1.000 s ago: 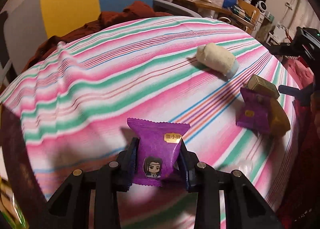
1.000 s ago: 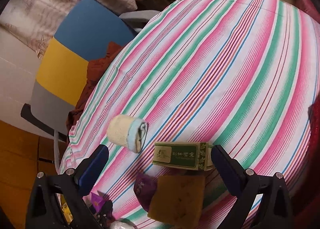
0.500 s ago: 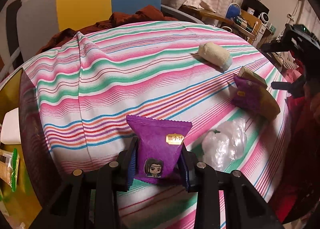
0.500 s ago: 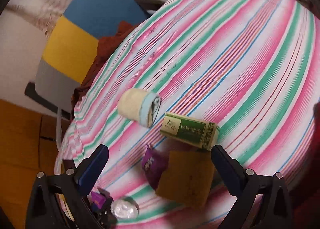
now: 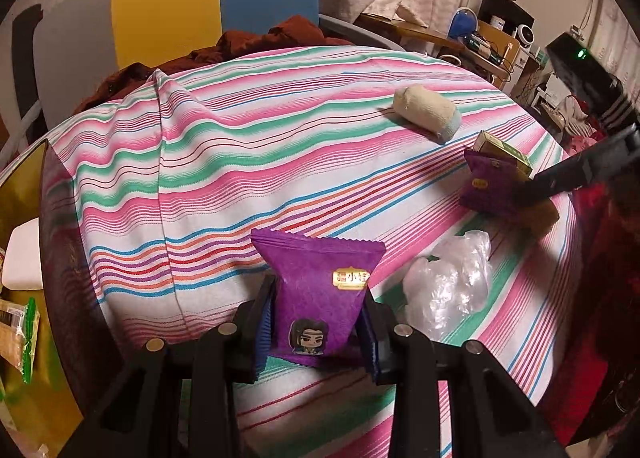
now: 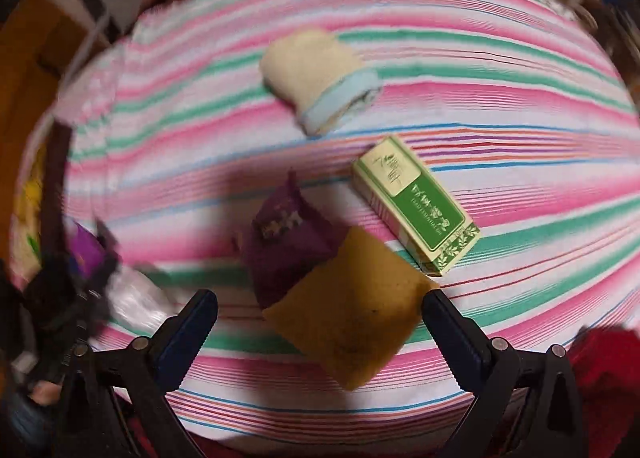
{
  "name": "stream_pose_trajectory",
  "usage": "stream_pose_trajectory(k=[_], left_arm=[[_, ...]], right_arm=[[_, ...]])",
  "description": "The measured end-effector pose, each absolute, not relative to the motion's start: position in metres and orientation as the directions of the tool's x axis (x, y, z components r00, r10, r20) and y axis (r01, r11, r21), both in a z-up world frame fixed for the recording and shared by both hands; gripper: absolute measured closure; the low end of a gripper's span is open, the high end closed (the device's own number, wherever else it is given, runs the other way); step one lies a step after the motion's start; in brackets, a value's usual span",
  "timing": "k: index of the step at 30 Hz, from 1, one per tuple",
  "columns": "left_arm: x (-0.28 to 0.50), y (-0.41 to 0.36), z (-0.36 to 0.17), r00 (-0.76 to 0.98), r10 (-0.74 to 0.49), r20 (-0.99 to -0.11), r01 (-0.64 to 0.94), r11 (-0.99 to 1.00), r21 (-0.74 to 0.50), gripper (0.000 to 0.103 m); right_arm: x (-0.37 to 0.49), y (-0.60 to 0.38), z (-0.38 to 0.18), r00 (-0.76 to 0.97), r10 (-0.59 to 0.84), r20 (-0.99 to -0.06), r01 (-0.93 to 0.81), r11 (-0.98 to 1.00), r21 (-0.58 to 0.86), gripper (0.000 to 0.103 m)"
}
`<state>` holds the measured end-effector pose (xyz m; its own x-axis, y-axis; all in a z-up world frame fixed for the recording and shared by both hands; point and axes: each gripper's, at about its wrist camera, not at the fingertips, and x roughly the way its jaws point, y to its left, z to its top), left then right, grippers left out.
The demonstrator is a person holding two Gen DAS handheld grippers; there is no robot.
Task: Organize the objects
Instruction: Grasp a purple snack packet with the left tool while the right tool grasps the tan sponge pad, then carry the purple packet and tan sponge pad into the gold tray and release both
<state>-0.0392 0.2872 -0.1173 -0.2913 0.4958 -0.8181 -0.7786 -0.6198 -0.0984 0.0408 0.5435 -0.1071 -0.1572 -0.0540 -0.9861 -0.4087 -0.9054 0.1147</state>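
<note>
Purple packet (image 5: 320, 298), a crimped snack pouch with a gold label and a cartoon figure, stands upright, clamped between the left fingers (image 5: 262, 322) just above the near edge of the striped tabletop (image 5: 240, 162). A crumpled plastic wrap (image 5: 448, 286) lies just to its right. Farther right sits a second purple packet (image 5: 490, 190), touching a green box (image 5: 504, 150); a rolled towel (image 5: 426, 114) lies beyond them. At far left, beside the tabletop, a yellow-green container (image 5: 24, 194) holds other wrapped items, likely the drop point.

Right wrist view, blurred: the right fingers (image 6: 188, 322) are spread wide and hold nothing. Between and just ahead of them lies a brown pad (image 6: 352, 310), overlapping the second packet (image 6: 288, 238). The box (image 6: 416, 206) lies just beyond, its long axis running diagonally from far-left to near-right. The towel (image 6: 316, 78) lies farther ahead.

Judgement: the right hand is nearer this cluster, with the pad the closest candidate.
</note>
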Motion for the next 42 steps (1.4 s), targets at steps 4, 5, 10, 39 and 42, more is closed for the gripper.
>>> stream_pose_trajectory(k=[4,5,10,39,42], left_arm=[[-0.039,0.287,-0.118,-0.294,0.498,-0.816,-0.778,-0.62,-0.098,0.066],[-0.039,0.287,-0.118,-0.294,0.499,-0.815,-0.777,-0.621,-0.1,0.066],[-0.038,0.287,-0.118,-0.298,0.502,-0.812,-0.779,-0.619,-0.096,0.066],[-0.014,0.234,-0.036,-0.462,0.559,-0.689,-0.724,-0.686,-0.072,0.069],[-0.015,0.22,-0.024,-0.497,0.554,-0.668,-0.703,-0.708,-0.064,0.069]], right_arm=[[0.044,0.535,-0.11,-0.124,-0.007,-0.992,-0.356,-0.933,0.051,0.027],[0.047,0.535,-0.107,-0.127,0.018,-0.992,-0.353,-0.935,0.028,0.032],[0.068,0.531,-0.097,-0.112,0.038,-0.993,-0.317,-0.948,0.0,0.04],[0.065,0.434,0.0,-0.584,0.035,-0.811,-0.312,-0.932,0.184,0.041],[0.052,0.415,0.001,-0.603,0.002,-0.798,-0.274,-0.94,0.205,0.041]])
